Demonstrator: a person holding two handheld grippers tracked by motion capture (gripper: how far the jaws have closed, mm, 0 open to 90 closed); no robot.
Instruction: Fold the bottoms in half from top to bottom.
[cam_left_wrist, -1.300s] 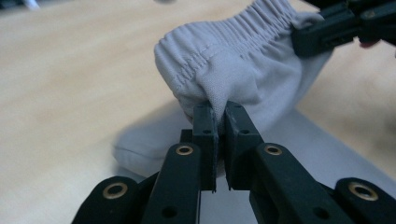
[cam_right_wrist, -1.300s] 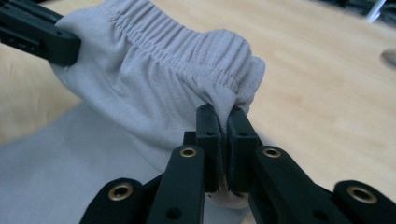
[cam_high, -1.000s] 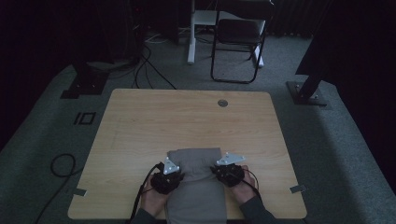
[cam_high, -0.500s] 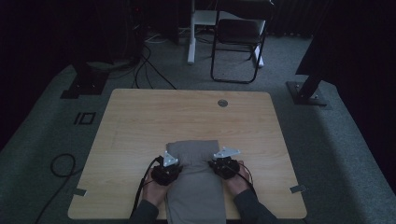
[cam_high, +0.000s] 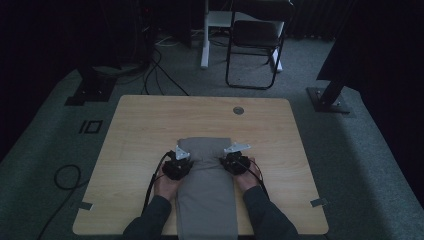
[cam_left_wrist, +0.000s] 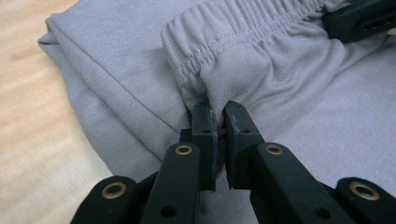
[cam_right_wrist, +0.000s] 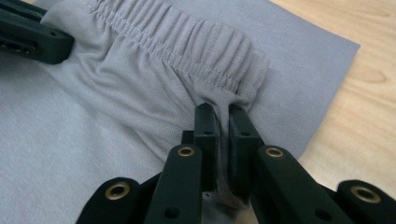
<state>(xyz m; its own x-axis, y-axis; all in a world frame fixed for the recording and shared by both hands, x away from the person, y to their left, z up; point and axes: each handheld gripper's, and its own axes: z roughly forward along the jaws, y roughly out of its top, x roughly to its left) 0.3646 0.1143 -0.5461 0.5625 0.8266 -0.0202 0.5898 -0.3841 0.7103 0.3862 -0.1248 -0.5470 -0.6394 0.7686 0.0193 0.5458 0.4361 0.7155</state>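
High view down over table (cam_high: 150, 125); tongs views close on shared waistband (cam_left_wrist: 243, 23).

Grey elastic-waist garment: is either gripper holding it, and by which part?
Both. The left gripper and right gripper are each shut on the grey garment just below its elastic waistband, at opposite ends.

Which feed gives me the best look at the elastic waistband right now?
The right gripper view: the waistband runs across it, gathers sharp. The left gripper view shows it partly cropped; in the high view the trousers are dim, waistband indistinct.
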